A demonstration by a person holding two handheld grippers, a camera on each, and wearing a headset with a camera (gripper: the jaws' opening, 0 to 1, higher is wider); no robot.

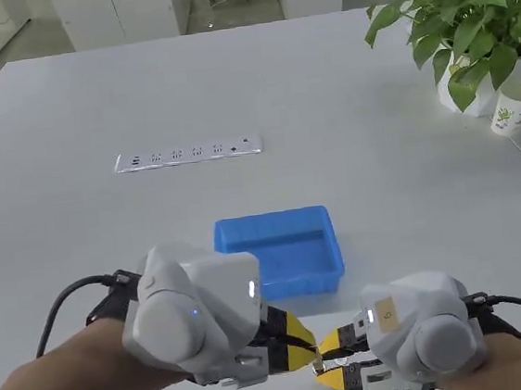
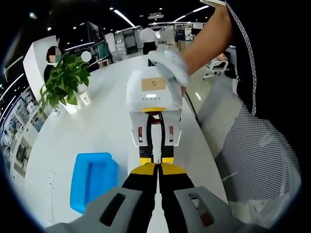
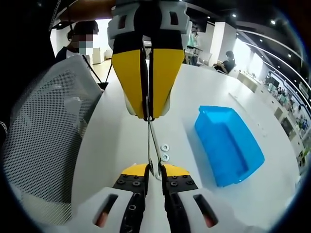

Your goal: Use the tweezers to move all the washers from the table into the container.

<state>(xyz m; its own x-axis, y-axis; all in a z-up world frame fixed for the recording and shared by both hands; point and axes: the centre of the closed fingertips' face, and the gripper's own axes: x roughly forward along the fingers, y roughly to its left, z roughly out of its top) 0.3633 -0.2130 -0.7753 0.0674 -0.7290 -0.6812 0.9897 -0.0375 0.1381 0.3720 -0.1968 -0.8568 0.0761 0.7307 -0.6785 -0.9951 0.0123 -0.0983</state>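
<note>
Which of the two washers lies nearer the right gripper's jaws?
The lower washer in the right gripper view, beside the tweezers; the other washer lies just beyond it.

— How many washers (image 3: pixel 165 146) lay just beside the right claw (image 3: pixel 154 172)?
— Two. One pair of tweezers (image 3: pixel 152 141) ran from it to the left claw (image 3: pixel 148 115): two claws in all.
— And beyond the claws?
— One blue container (image 1: pixel 280 252) close ahead, one power strip (image 1: pixel 188 153) farther on, and one potted plant (image 1: pixel 465 15) and one cup (image 1: pixel 512 108) well off to their right.

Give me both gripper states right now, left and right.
The left gripper: shut, pinching one end of the tweezers.
The right gripper: shut on the tweezers' other end.
</note>
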